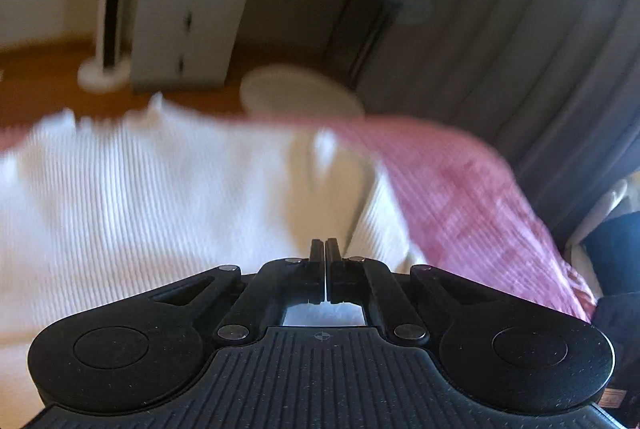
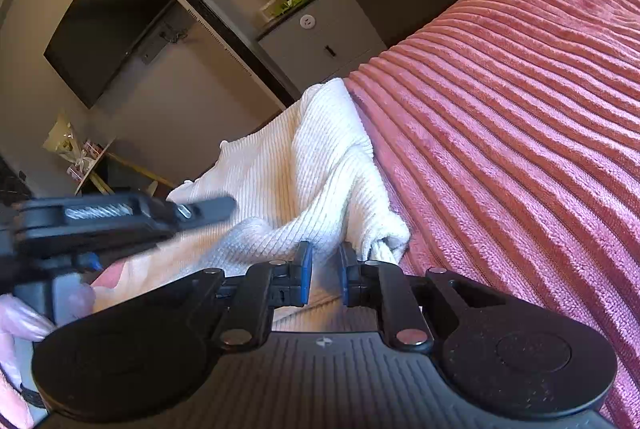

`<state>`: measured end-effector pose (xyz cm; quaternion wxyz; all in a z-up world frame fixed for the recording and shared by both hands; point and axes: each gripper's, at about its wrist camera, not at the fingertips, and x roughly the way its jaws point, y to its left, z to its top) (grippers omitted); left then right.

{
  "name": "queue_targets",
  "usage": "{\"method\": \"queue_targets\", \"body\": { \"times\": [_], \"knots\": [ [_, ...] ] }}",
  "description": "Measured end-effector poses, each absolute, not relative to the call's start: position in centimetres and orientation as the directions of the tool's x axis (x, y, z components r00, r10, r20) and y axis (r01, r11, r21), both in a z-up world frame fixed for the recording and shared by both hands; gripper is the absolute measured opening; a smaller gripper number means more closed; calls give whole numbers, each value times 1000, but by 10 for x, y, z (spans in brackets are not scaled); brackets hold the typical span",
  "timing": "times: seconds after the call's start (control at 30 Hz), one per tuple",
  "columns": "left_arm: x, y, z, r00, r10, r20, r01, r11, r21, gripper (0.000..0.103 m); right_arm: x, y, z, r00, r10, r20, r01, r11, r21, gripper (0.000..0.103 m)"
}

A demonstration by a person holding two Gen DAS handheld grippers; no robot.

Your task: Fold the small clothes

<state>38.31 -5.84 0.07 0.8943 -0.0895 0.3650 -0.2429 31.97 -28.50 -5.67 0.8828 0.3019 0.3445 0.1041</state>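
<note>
A white ribbed knit garment (image 2: 304, 169) lies crumpled on a pink ribbed bedspread (image 2: 500, 117). It also fills the left wrist view (image 1: 140, 197), which is motion-blurred. My left gripper (image 1: 324, 245) has its fingers pressed together over the garment; no cloth shows between them. The left gripper also shows from the side in the right wrist view (image 2: 216, 207), above the garment's left part. My right gripper (image 2: 324, 261) is partly open, its blue pads (image 2: 306, 269) just above a bunched fold of the garment.
The pink bedspread (image 1: 460, 189) runs off to the right. Grey drawer cabinets (image 2: 324, 41), a wall-mounted TV (image 2: 108, 17) and a tall white stand (image 1: 108, 29) stand beyond the bed. A round white object (image 1: 300, 93) lies on the wooden floor. Grey curtains (image 1: 540, 29) hang at right.
</note>
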Motion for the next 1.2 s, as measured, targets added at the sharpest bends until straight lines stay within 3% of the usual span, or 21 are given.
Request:
{"method": "queue_targets", "body": {
  "times": [0.1, 0.13, 0.17, 0.23, 0.27, 0.37, 0.43, 0.5, 0.53, 0.57, 0.6, 0.83, 0.9, 0.93, 0.97, 1.07, 1.2],
  "knots": [
    [378, -57, 9, 705, -404, -583, 323, 915, -243, 2, 317, -283, -62, 742, 385, -549, 25, 803, 596, 13],
    [381, -57, 8, 690, -412, -595, 323, 911, -257, 9, 320, -282, -66, 741, 384, -551, 25, 804, 594, 13],
    [386, -57, 6, 649, -454, -610, 336, 891, -306, 27, 320, -282, -66, 741, 383, -551, 25, 805, 593, 13],
    [395, -61, -2, 558, -551, -620, 380, 834, -400, 54, 321, -283, -68, 740, 388, -549, 27, 799, 600, 13],
    [394, -67, -4, 556, -559, -616, 405, 829, -386, 55, 321, -284, -68, 740, 391, -548, 29, 795, 606, 13],
    [398, -85, -13, 552, -531, -643, 442, 840, -314, 55, 320, -283, -67, 741, 385, -550, 22, 805, 592, 13],
    [403, -93, -21, 525, -550, -650, 444, 828, -342, 54, 319, -282, -66, 743, 378, -553, 19, 813, 582, 13],
    [408, -101, -30, 477, -572, -667, 460, 809, -364, 47, 320, -282, -67, 742, 376, -554, 18, 816, 578, 13],
    [409, -107, -35, 455, -571, -683, 469, 806, -362, 35, 320, -283, -67, 742, 378, -554, 19, 814, 581, 13],
    [410, -111, -41, 440, -559, -703, 472, 810, -349, 14, 320, -283, -67, 741, 379, -555, 20, 813, 582, 13],
    [411, -114, -45, 439, -543, -716, 471, 817, -332, 11, 320, -283, -68, 740, 379, -557, 21, 814, 581, 13],
    [408, -120, -12, 652, -405, -642, 446, 889, -107, 10, 318, -277, -66, 748, 354, -562, 10, 840, 542, 13],
    [404, -125, -7, 716, -319, -621, 406, 914, -1, 22, 317, -274, -65, 750, 341, -567, 3, 855, 519, 13],
    [402, -123, -6, 731, -293, -616, 389, 921, 25, 49, 317, -272, -65, 751, 337, -568, 0, 860, 510, 13],
    [400, -120, -5, 729, -296, -617, 383, 924, 9, 70, 316, -272, -64, 752, 335, -568, 0, 861, 508, 13],
    [385, -98, -1, 706, -345, -618, 365, 926, -99, 77, 312, -273, -60, 768, 331, -548, -10, 862, 507, 14],
    [352, -65, -7, 713, -288, -639, 291, 951, -104, 81, 305, -271, -49, 814, 318, -487, -47, 870, 491, 16]
  ]
}}
